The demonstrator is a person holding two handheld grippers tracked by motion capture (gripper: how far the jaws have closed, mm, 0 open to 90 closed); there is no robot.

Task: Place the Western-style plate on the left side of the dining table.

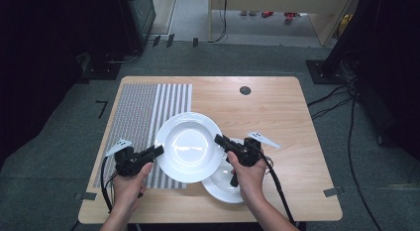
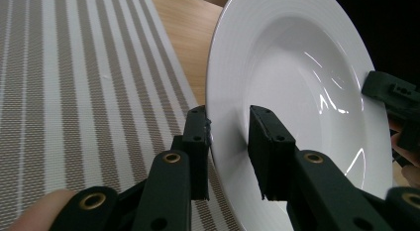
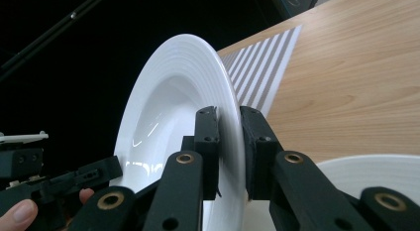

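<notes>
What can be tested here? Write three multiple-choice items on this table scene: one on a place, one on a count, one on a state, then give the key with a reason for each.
1. Where does the striped placemat lie on the table in the high view?
A. On its left part
B. On its right part
C. Across its near right corner

2. How many white plates are there?
A. One
B. Two
C. Four

3. How is the upper plate held?
A. By one claw alone
B. By no claw, flat on the table
C. By both claws, clamped on opposite sides of its rim

Key: 1 A, the mat covers the left side of the wood. 2 B, a second plate lies partly under the upper one. 3 C, the left claw and the right claw each pinch the rim, as both gripper views show.
</notes>
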